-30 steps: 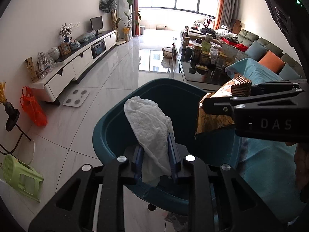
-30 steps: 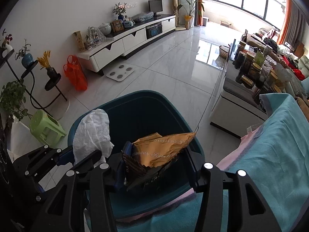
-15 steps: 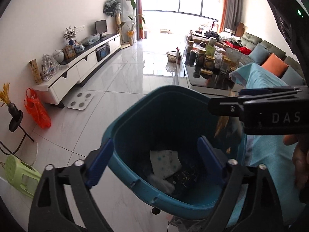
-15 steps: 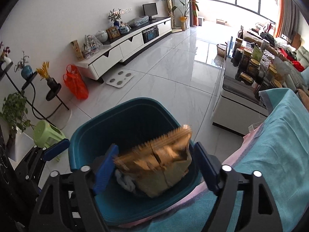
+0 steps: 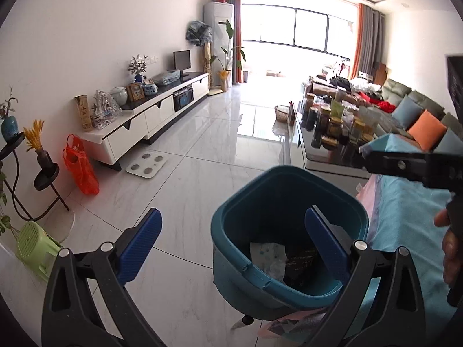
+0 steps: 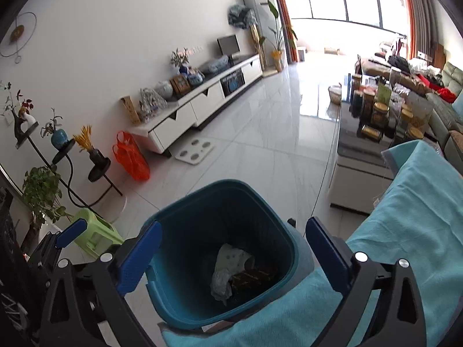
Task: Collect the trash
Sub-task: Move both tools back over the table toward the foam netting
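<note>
A teal trash bin (image 5: pixel 231 225) stands on the floor beside a teal-covered surface; it also shows in the right wrist view (image 6: pixel 188 219). Inside lie a white tissue (image 5: pixel 267 257) (image 6: pixel 228 263) and a dark snack wrapper (image 5: pixel 299 263) (image 6: pixel 254 277). My left gripper (image 5: pixel 231 243) is open and empty above the bin's left side. My right gripper (image 6: pixel 231 248) is open and empty over the bin; its side shows in the left wrist view (image 5: pixel 411 164).
A teal cloth (image 6: pixel 405 231) covers the surface at right. A glass coffee table (image 5: pixel 327 150) with jars stands beyond. A TV cabinet (image 5: pixel 150 115), an orange bag (image 5: pixel 81 170), a green stool (image 5: pixel 37 248) and a plant stand (image 6: pixel 72 167) line the left wall.
Both grippers opened and dropped the tissue and the snack wrapper into the bin, then pulled up and back. The trash now lies at the bin's bottom.
</note>
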